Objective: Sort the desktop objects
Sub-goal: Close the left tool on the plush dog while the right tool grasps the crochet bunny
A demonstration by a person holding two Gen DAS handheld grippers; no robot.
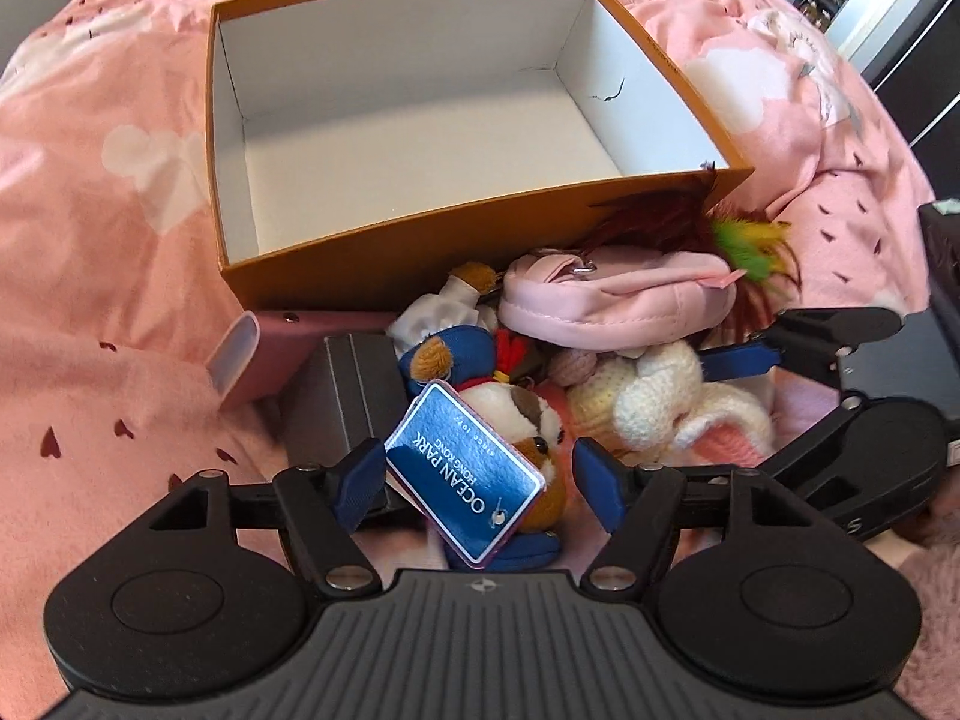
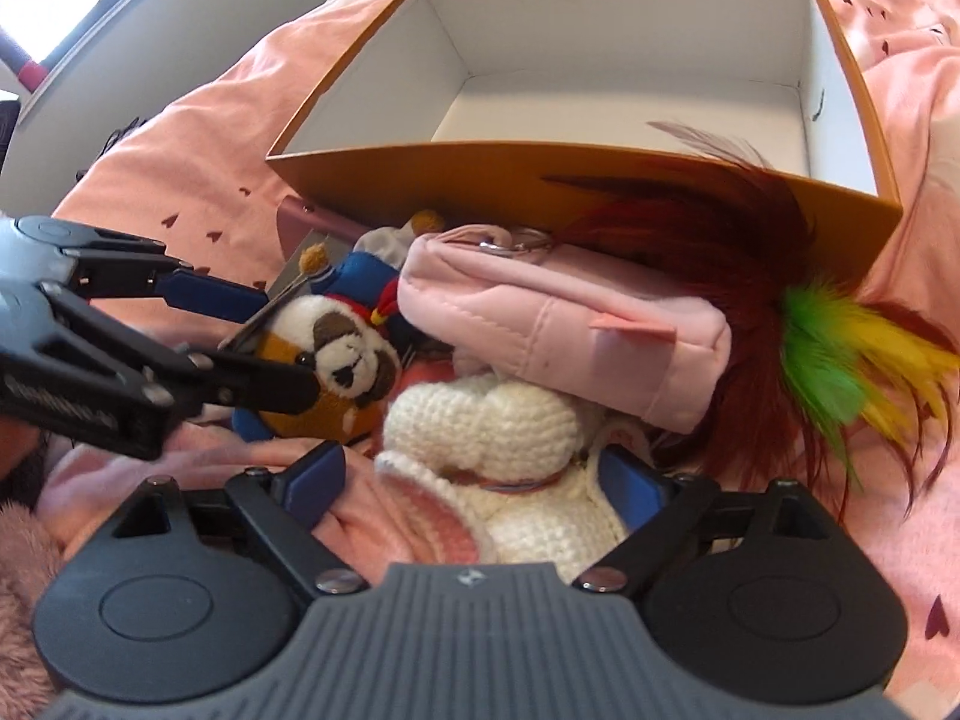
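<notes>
Straddling the panda toy [image 1: 528,438] with jaws wide, the left gripper [image 1: 480,480] sits before the empty box [image 1: 480,240]. The right gripper [image 2: 480,480], also wide, flanks the crocheted toy [image 2: 516,438]. Both toys look soft and light; grip each at the body, not the tag [image 1: 465,474].

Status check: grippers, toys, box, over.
Left gripper open around panda plush. Right gripper open around crocheted toy. Orange box empty. Pink pouch overlaps crocheted toy.
</notes>
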